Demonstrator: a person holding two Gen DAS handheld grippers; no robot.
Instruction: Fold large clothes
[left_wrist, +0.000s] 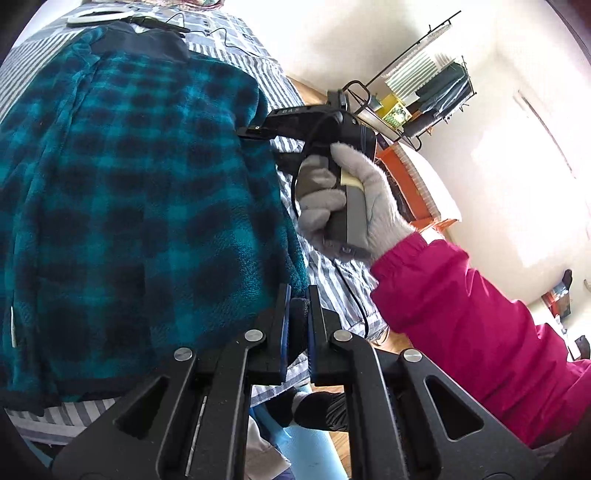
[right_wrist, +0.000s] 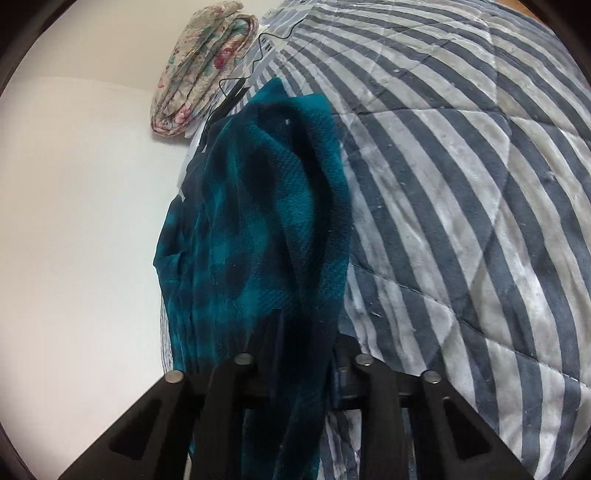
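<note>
Fingertips of the right gripper (right_wrist: 299, 332) buried under a fold of the teal plaid garment (right_wrist: 266, 206). Garment's lower hem cut off behind the gripper body. Floral bundle (right_wrist: 203, 66) partly masked by a thin black cable (right_wrist: 255, 62).

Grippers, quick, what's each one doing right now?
Left gripper: shut on the hem of the teal plaid fleece.
Right gripper: shut on a fold of the same fleece.

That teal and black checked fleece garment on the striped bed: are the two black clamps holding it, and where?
Yes. The left gripper pinches its dark bottom hem corner; the right gripper clamps a fold along its side edge.
</note>
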